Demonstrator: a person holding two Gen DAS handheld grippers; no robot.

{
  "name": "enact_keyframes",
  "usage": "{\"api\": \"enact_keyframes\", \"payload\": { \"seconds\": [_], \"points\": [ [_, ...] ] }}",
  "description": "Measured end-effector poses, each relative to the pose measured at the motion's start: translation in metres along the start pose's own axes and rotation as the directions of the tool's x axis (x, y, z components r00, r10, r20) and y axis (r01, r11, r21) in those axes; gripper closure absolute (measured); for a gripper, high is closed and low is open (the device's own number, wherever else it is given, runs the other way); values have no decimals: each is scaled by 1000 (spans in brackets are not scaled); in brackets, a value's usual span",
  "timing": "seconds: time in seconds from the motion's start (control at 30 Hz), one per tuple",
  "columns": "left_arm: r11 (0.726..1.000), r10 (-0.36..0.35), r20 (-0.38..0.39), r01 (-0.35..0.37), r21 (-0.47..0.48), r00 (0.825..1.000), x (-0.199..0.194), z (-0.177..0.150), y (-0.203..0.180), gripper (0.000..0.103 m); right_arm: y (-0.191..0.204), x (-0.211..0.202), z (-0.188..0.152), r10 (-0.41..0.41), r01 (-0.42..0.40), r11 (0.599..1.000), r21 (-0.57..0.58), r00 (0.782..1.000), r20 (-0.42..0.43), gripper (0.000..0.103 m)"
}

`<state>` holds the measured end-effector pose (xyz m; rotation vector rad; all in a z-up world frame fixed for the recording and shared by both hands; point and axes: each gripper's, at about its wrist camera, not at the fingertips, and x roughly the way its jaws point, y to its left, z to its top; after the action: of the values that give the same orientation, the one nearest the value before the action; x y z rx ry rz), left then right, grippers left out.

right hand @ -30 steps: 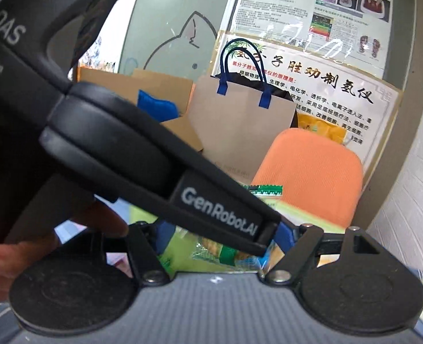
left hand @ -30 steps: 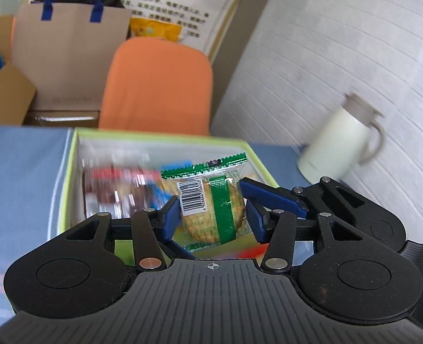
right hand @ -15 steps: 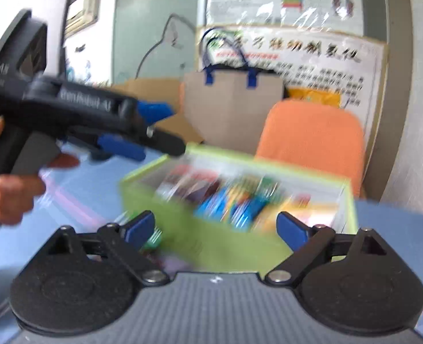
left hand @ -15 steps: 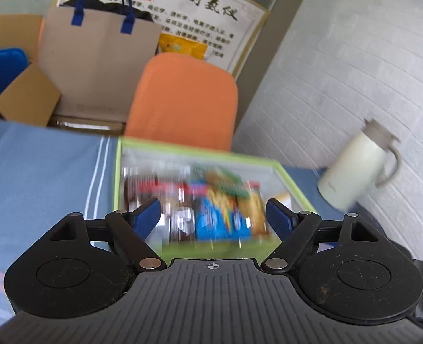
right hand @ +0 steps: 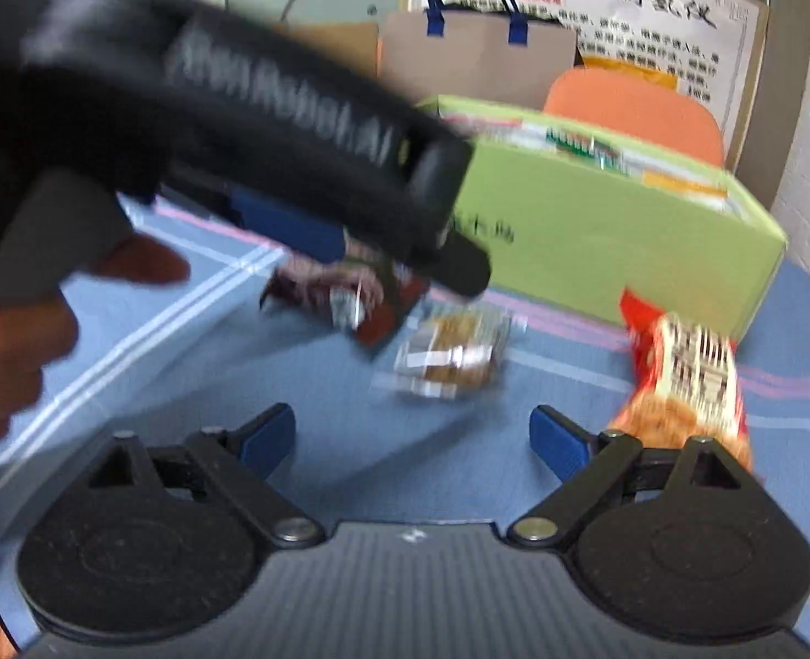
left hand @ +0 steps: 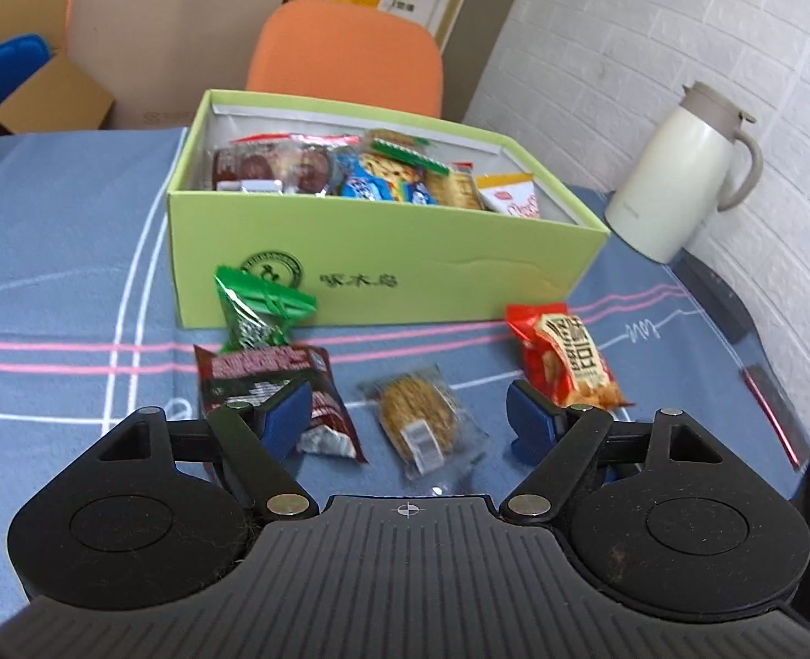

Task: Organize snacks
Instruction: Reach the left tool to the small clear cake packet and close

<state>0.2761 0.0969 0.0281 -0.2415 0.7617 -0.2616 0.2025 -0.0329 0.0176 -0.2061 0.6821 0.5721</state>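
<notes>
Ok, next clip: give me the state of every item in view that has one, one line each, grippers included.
left gripper: open, empty, above the table
right gripper: open, empty
green box: lidless, holding several snack packs
clear-wrapped cracker: flat on the table, outside the box
red snack pack: flat on the table, outside the box
dark red pack: on the table, outside the box
green pack: propped against the box front
white jug: upright, lid shut

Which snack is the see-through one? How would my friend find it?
Find the big green box on the blue tablecloth. Four snacks lie before it; the clear packet sits between a dark red pack and an orange-red one. Only its wrapper shows the round golden cake inside.
</notes>
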Motion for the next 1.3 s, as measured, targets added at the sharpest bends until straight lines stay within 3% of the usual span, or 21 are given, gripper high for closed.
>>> {"api": "enact_keyframes", "payload": {
  "seconds": [0.1, 0.27, 0.33, 0.4, 0.47, 0.57, 0.67, 0.77, 0.83, 0.9, 1.1, 1.2, 1.3],
  "points": [
    [1000, 1, -4, -1, -7, 1000, -1, -1, -1, 37, -2, -3, -4, 12, -11, 999, 40, 1000, -9, 11],
    [999, -31, -17, 30, -31, 999, -1, -4, 2, 37, -2, -4, 1, 16, -16, 1000, 9, 999, -33, 11],
    [990, -118, -22, 116, -77, 993, -3, -2, 10, 38, -5, -3, 12, 7, -7, 1000, -23, 1000, 5, 11],
    [962, -230, -21, 225, -155, 973, -1, 5, 20, 41, -2, 3, 19, 16, -14, 997, -80, 1000, 12, 11],
    [945, -275, -23, 266, -193, 961, 6, 17, 25, 42, -5, 19, 29, 17, -18, 993, -118, 1000, -6, 11],
    [971, -200, -76, 187, -148, 977, 23, 28, 19, 46, -8, 31, 31, 48, -51, 993, -106, 998, -26, 11],
    [976, -192, -139, 174, -134, 971, 41, 27, 15, 55, -12, 39, 33, 93, -96, 992, -79, 995, -40, 11],
    [986, -150, -162, 135, -99, 975, 49, 21, 9, 59, -13, 40, 33, 107, -110, 991, -74, 993, -40, 11],
    [990, -124, -170, 112, -81, 978, 51, 16, 7, 68, -13, 35, 30, 109, -111, 991, -71, 993, -39, 11],
    [987, -145, -175, 131, -91, 974, 46, 10, 7, 71, -13, 27, 25, 120, -122, 991, -57, 992, -36, 11],
    [981, -187, -199, 173, -85, 962, 21, -30, -11, 70, -4, -5, -4, 99, -101, 994, -32, 994, -44, 11],
    [982, -187, -189, 179, -55, 964, 6, -53, -25, 69, 4, -21, -24, 75, -76, 997, -23, 997, -32, 11],
    [982, -185, -165, 178, -56, 969, -7, -67, -32, 53, 6, -30, -37, 45, -45, 999, 6, 999, 11, 11]
  ]
}}
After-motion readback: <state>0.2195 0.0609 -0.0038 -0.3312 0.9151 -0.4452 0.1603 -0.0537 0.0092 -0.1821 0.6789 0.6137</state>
